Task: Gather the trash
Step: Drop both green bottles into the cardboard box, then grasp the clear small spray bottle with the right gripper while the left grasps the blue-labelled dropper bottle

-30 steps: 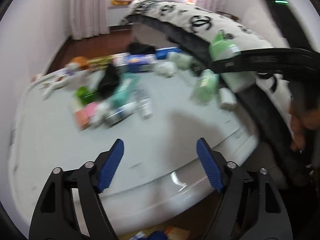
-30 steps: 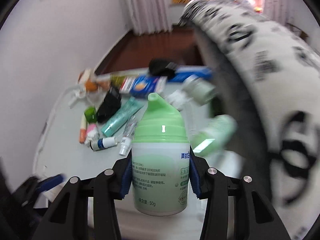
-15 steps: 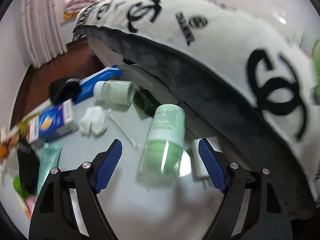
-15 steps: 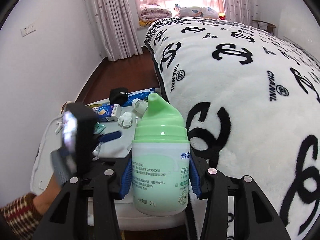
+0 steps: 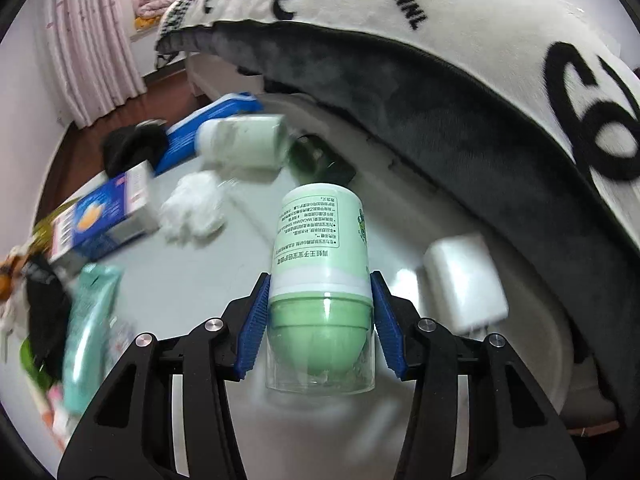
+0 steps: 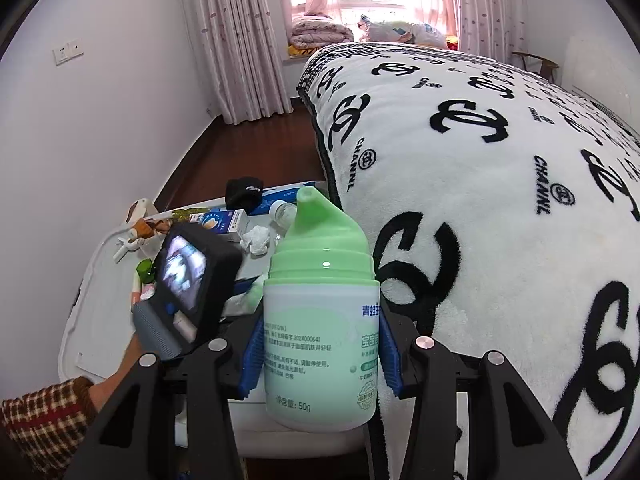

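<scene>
A pale green bottle with a clear cap [image 5: 320,232] lies on the white table [image 5: 192,280], cap end toward me. My left gripper [image 5: 320,284] straddles it where cap meets body; its jaws are closing and the blue pads [image 5: 256,312] touch both sides. In the right wrist view my right gripper [image 6: 320,332] is shut on a second green pump bottle [image 6: 324,264], held upright above the table's near edge beside the bed. The left gripper's body [image 6: 188,280] shows there, low over the table.
Around the lying bottle are a white adapter [image 5: 464,284], a crumpled tissue [image 5: 192,208], a blue box [image 5: 100,216], a pale jar [image 5: 244,142], a dark green bottle [image 5: 316,160] and a teal tube [image 5: 92,320]. The logo blanket [image 5: 480,60] overhangs the table's right side.
My left gripper swept right across the table to the lying green bottle, dropped over it and narrowed onto its sides. The right gripper swung toward the bed, then held still with its bottle.
</scene>
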`<state>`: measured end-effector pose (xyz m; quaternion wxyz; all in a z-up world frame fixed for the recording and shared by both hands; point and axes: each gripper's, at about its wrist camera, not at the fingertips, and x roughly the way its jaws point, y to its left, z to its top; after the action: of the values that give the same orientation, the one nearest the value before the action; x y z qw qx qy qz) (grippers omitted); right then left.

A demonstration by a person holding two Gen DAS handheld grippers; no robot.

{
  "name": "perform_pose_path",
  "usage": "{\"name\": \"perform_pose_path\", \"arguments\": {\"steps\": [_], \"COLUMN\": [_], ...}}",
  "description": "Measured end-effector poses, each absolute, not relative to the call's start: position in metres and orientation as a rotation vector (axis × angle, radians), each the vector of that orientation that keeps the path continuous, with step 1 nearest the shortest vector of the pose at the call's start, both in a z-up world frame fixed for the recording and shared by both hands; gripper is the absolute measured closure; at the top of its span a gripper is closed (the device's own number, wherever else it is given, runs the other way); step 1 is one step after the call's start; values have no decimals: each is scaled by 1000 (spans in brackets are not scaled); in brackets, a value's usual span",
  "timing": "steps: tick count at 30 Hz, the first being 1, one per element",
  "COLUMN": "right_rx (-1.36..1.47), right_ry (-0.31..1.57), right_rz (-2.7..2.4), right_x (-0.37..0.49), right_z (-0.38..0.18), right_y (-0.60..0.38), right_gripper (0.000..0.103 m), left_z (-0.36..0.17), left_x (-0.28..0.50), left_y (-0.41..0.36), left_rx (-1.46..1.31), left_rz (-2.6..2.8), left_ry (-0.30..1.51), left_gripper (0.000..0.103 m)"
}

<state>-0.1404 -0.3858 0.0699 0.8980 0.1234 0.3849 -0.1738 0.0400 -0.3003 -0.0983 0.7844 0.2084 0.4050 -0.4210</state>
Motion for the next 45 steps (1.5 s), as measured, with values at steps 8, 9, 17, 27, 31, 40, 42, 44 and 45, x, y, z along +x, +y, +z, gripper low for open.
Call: {"name": "perform_pose_path", "arguments": {"steps": [8,9,17,27,31,40,42,44,45], "right_rx": [228,218,168,203,122,67,27,7,10], "right_ry": [816,817,868,1272,1247,1055,1007,972,971], "right_rz": [-294,-283,-132,14,7,-32,-73,-111,-129], "right_x": [-138,-138,-170,-236,-230,-154,-120,-85,-66], "right_z": [65,65,35,-106,-97,-12,7,15,14], "right_y": [-356,-350,-248,-124,-108,-157,-172,-185,-193], "right_gripper": [56,56,56,38,31,36,36,43,47], "left_z": [-61,-55,-27,-86,-71,-9,-4,-2,-3], "left_x": [3,-3,-89,-148,-142,-70,-45,-26,-20], "left_y": [-215,-204,-77,30,34,8,-7,-15,-15], "left_rx": [400,402,433,436,390,243,244,234,223], "left_rz": [-865,-859,-755,-608,-615,-648,-632,-616,-598], "left_ry": [841,834,823,1047,1008,847,821,802,785], "left_gripper": [55,55,55,32,31,21,21,21,21]}}
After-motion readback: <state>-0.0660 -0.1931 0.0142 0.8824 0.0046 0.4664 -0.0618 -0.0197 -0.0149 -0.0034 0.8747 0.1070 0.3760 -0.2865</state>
